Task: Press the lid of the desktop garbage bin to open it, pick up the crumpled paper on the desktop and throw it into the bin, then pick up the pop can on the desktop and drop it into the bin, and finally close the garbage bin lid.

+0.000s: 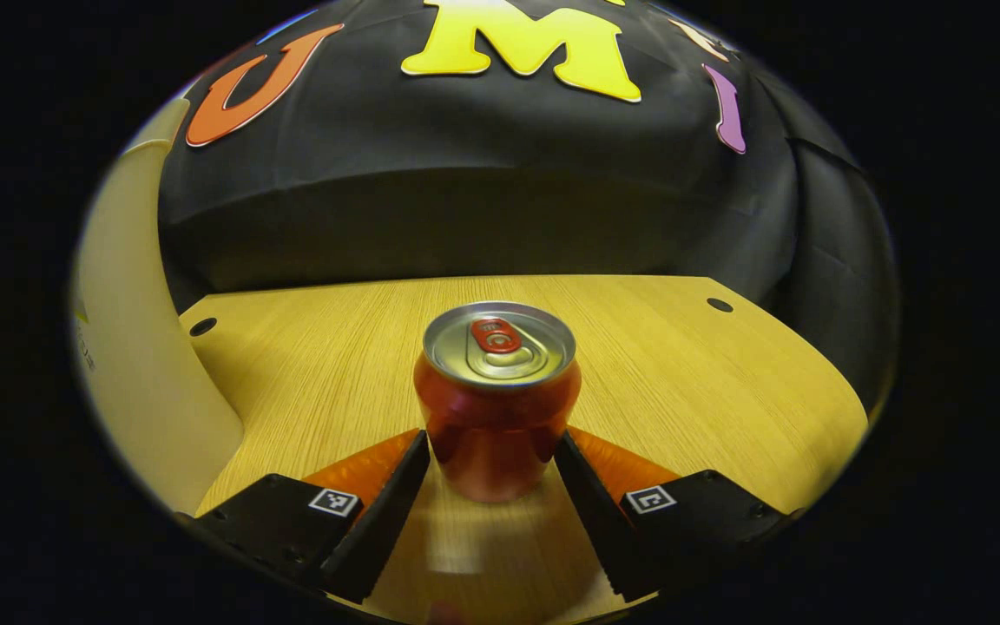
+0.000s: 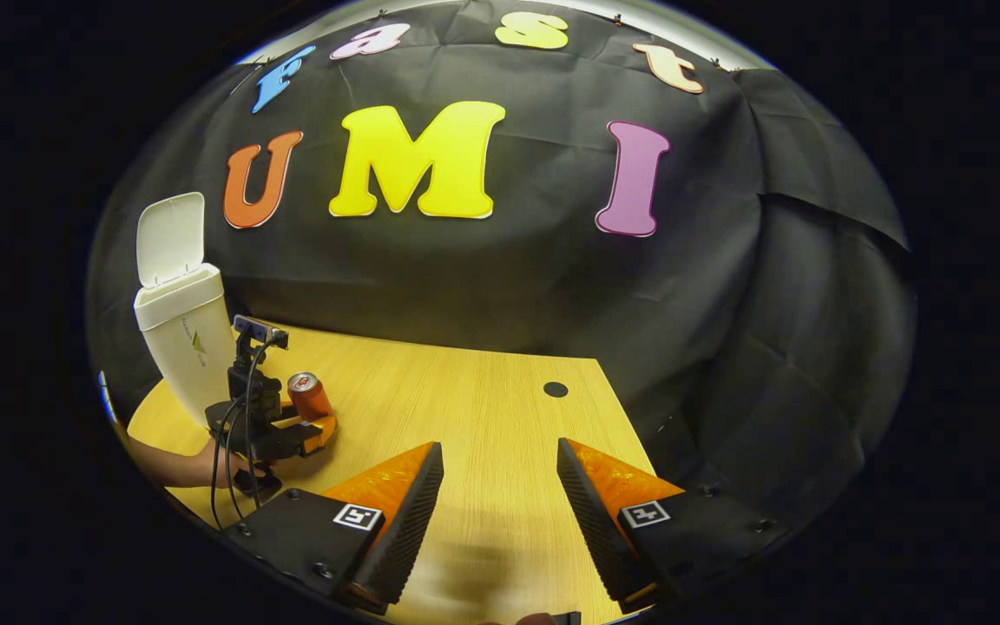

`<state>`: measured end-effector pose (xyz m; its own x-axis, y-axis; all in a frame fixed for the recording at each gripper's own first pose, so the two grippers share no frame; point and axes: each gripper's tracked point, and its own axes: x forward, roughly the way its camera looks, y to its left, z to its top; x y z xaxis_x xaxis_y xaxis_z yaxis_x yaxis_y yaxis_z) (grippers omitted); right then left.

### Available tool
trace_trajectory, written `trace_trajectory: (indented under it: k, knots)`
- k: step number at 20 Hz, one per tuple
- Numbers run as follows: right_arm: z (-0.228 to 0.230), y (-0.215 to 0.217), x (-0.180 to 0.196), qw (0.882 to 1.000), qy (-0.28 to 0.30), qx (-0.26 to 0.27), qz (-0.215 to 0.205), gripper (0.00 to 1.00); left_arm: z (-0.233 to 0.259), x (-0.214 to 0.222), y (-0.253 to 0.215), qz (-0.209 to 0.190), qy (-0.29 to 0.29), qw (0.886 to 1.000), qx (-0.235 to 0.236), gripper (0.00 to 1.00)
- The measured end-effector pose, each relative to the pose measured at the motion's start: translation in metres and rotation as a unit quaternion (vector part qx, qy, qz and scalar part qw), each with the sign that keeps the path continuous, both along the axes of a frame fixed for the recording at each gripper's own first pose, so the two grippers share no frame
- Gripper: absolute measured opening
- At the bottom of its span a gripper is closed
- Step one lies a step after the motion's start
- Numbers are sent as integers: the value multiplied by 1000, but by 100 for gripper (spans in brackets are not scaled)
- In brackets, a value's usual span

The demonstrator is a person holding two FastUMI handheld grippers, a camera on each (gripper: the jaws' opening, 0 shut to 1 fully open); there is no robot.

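The step in hand looks like the third one, picking up the pop can. No crumpled paper lies on the tabletop [image 2: 465, 408], so I judge it is already in the bin.

Nearest in the left gripper view, the left hand-held gripper [image 1: 494, 460] has its fingers spread about as wide as the pop can [image 1: 496, 408], which stands upright between them on the wood. The fingers sit at the can's lower sides, very close or just touching; whether they press on it I cannot tell.

In the right gripper view, the right hand-held gripper [image 2: 500, 486] hangs wide open over bare wood at the near right, holding nothing, well apart from the can.

Farther off to the left in that view, a hand [image 2: 244, 473] holds the left tool at the can, and just beyond stands the white garbage bin [image 2: 187, 347] with its lid [image 2: 170, 236] tipped up and open.

The next move calls for closing squarely on the can's body, lifting it clear, and carrying it left and far over the open mouth before letting go.
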<state>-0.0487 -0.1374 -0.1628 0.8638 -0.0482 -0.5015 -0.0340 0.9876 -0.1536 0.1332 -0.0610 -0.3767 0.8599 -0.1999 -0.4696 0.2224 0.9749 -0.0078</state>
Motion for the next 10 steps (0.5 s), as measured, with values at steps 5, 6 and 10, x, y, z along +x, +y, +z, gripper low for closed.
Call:
trace_trajectory:
  k: [5, 6, 10]
  knots:
    - [6, 12, -5, 1000, -5, -1, 13, 84, 12, -4, 4, 0, 2, 1000, -15, 87]
    - [8, 15, -7, 1000, -8, 1, 15, 84, 22, -6, 4, 1, -1, 1000, -22, 87]
    - [9, 33, -11, 999, -17, 17, 29, 84, 85, -9, 9, 5, -32, 999, -38, 86]
